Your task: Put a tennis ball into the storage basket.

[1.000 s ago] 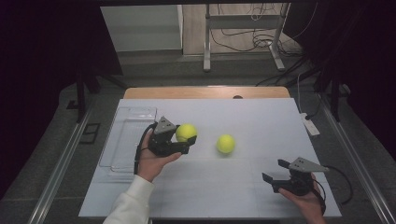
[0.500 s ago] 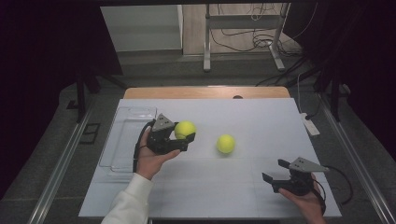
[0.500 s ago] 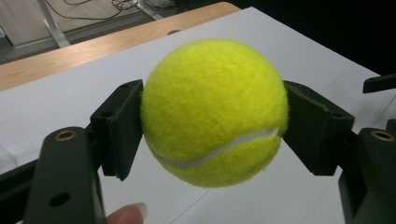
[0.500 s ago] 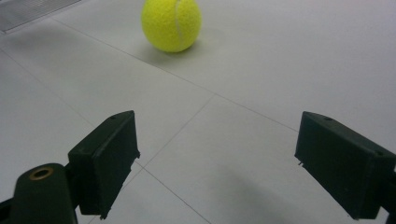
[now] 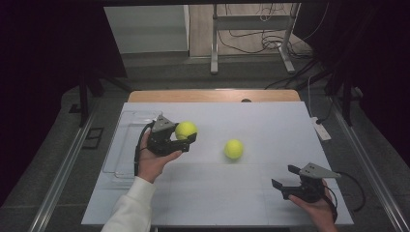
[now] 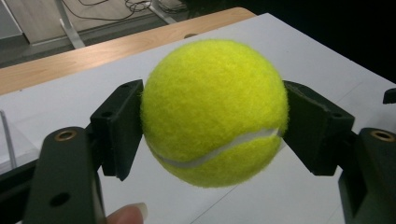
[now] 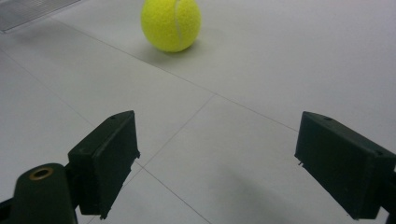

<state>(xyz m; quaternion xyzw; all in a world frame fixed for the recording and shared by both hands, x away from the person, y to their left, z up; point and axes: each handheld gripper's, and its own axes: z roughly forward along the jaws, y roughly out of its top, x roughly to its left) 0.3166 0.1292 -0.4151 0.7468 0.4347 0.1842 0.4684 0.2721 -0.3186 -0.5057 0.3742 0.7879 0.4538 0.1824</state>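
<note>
Yellow tennis balls, two: left gripper (image 5: 186, 138) clamps one (image 5: 185, 130), other (image 5: 233, 149) lies before gaping right gripper (image 5: 285, 177)

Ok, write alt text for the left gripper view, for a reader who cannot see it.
A fuzzy yellow-green tennis ball with a white seam is clamped between the two black jaws of the left claw, lifted above a white table. A fingertip shows at the bottom edge.

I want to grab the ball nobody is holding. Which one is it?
Find the white table, then look near its middle. A yellow tennis ball sits there alone on the bare top. The other tennis ball, further left, is squeezed in the left hand-held gripper beside a clear tray.
</note>
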